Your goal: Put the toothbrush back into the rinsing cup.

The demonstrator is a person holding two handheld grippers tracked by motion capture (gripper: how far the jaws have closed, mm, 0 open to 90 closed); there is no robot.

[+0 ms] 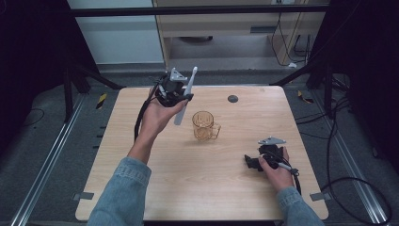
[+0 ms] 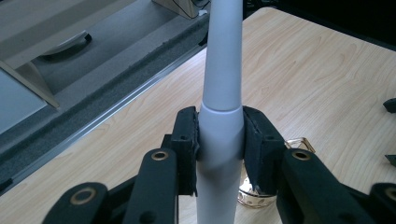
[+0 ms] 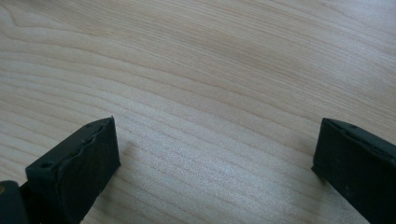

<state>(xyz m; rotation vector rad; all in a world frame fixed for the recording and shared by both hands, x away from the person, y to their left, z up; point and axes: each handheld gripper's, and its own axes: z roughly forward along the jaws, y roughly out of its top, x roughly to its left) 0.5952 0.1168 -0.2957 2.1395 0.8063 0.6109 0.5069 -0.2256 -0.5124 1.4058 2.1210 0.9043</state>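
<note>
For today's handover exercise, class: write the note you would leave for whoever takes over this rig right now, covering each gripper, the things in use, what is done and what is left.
Left gripper: shut on the white toothbrush, held off the table, tilted, brush end up.
Right gripper: open, nothing between its jaws, low over bare wood at the right.
Cup: amber, see-through, upright mid-table, nothing in it.
Done: toothbrush picked up.
Left, probably: stand the toothbrush in the cup and let go.

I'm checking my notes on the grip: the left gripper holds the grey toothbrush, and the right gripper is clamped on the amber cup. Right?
Not quite. The right gripper is open and holds nothing, as the right gripper view shows; the amber cup stands alone mid-table. The left gripper does hold the grey toothbrush.
</note>
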